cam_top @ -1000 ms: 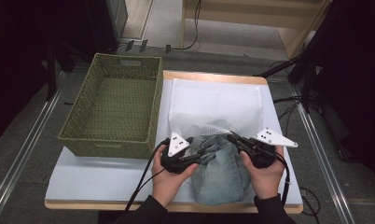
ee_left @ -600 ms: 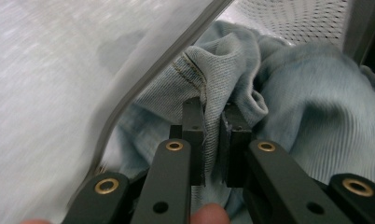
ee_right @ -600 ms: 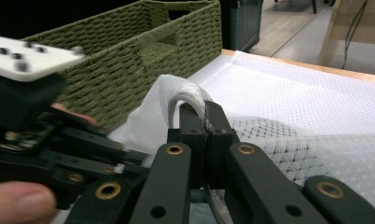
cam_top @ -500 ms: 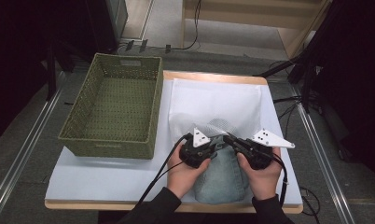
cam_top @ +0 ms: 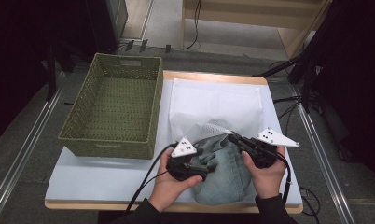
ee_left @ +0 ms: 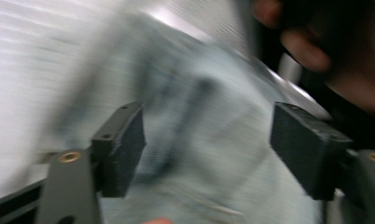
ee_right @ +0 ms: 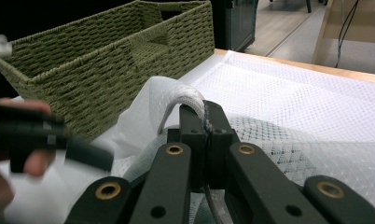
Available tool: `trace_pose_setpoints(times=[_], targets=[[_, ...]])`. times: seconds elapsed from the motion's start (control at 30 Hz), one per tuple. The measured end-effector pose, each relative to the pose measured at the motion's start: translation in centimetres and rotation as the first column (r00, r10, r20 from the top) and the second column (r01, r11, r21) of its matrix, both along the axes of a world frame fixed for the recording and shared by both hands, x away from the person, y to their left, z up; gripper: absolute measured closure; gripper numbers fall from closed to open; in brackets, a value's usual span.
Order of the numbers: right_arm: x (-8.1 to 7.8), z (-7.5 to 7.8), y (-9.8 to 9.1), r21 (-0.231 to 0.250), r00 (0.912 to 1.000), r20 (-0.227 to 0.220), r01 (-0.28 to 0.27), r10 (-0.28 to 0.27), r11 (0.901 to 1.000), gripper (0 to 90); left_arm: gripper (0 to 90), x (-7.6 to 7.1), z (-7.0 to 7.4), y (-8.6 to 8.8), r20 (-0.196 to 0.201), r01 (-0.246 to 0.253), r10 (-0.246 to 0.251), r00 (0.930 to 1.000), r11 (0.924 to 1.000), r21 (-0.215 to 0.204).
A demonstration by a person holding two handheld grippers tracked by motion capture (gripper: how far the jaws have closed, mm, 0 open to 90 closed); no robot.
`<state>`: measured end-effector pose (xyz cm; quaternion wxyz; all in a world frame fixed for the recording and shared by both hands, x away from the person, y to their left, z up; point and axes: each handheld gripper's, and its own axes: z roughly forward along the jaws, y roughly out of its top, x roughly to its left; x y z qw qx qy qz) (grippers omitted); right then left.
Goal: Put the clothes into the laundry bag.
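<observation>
The right claw (ee_right: 205,122) is clamped on the rim of a white mesh laundry bag (ee_right: 316,98); the left claw (ee_left: 209,144), jaws apart, hovers over pale-blue denim jeans (cam_top: 227,172) beside a green woven basket (cam_top: 113,109).

Green woven basket (cam_top: 114,112) on table's left (cam_top: 97,175), cables on floor (cam_top: 185,44)

Left claw view is motion-blurred: the denim garment (ee_left: 209,140) between the parted jaws is smeared, seams unreadable. The right hand (ee_left: 335,56) is cut off by the top-right edge. In the high view, the mesh laundry bag (cam_top: 213,105) hides the garment's far end; forearms cut by bottom edge.
</observation>
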<state>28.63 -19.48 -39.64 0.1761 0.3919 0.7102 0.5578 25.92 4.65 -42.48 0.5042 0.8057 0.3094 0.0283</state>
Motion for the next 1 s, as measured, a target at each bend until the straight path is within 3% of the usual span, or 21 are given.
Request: trace_pose_setpoints(times=[0.07,0.17,0.23,0.37,0.43,0.53,0.6,0.63,0.7,0.77,0.8,0.83,0.87,0.93,1.0], targets=[[-0.1,0.0,0.1,-0.008,1.0000,-0.001,-0.003,0.003,1.0000,89.8,21.5,-0.4,-0.7,-1.3,0.014,0.032,-0.032,0.9994,0.9981,0.052],[-0.2,-0.2,0.2,-0.014,1.0000,0.002,-0.003,0.003,0.9999,89.8,24.4,0.0,-2.2,-2.8,-0.005,0.002,-0.001,1.0000,0.9941,0.108],[-0.3,-0.2,0.3,-0.016,1.0000,0.004,-0.004,0.004,0.9999,89.9,42.3,0.4,-2.7,-3.1,-0.024,-0.004,0.007,0.9997,0.9907,0.136],[-0.2,-0.2,0.1,-0.006,0.9999,0.005,-0.013,0.013,0.9999,90.0,64.0,0.9,-2.2,-3.1,-0.011,0.012,-0.010,0.9999,0.9860,0.166],[-0.2,-0.1,0.1,-0.003,0.9999,0.004,-0.014,0.014,0.9999,90.0,73.4,1.2,-1.6,-2.9,-0.012,0.012,-0.010,0.9999,0.9902,0.139],[-0.4,0.2,0.1,0.001,0.9997,0.019,-0.016,0.016,0.9999,90.0,75.9,1.5,-0.3,-2.4,0.015,-0.026,0.026,0.9996,0.9973,0.068],[-0.6,0.6,0.0,0.010,0.9994,0.033,-0.013,0.013,0.9999,90.0,76.2,1.8,0.4,-1.9,0.040,-0.078,0.078,0.9962,0.9970,0.004],[-0.7,0.8,-0.1,0.011,0.9989,0.045,-0.015,0.014,0.9998,90.0,76.1,1.8,0.7,-1.5,0.074,-0.115,0.120,0.9900,0.9916,-0.058],[-0.9,1.2,-0.3,0.025,0.9980,0.061,-0.014,0.012,0.9996,90.0,75.8,1.8,1.0,-1.4,0.116,-0.166,0.178,0.9771,0.9805,-0.105],[-0.9,1.3,-0.4,0.034,0.9975,0.069,-0.015,0.013,0.9993,90.0,75.1,1.9,0.8,-1.9,0.142,-0.207,0.220,0.9650,0.9729,-0.104],[-0.9,1.3,-0.3,0.030,0.9975,0.069,-0.015,0.013,0.9994,90.0,74.9,2.2,0.2,-2.4,0.157,-0.236,0.243,0.9574,0.9699,-0.062],[-0.9,1.2,-0.3,0.024,0.9979,0.063,-0.014,0.012,0.9996,90.0,74.0,2.8,-0.5,-2.9,0.139,-0.251,0.252,0.9576,0.9676,-0.027],[-0.8,1.1,-0.3,0.019,0.9982,0.059,-0.015,0.014,0.9997,90.0,72.7,3.4,-1.3,-3.2,0.104,-0.252,0.249,0.9628,0.9675,0.016],[-0.6,0.9,-0.6,0.020,0.9984,0.055,-0.014,0.013,0.9997,90.0,67.7,4.4,-2.7,-3.6,0.030,-0.212,0.210,0.9773,0.9752,0.065],[-0.5,0.8,-1.2,0.021,0.9989,0.047,0.001,-0.002,0.9998,90.0,59.8,4.0,-2.6,-3.5,0.052,-0.178,0.175,0.9832,0.9815,0.069]])
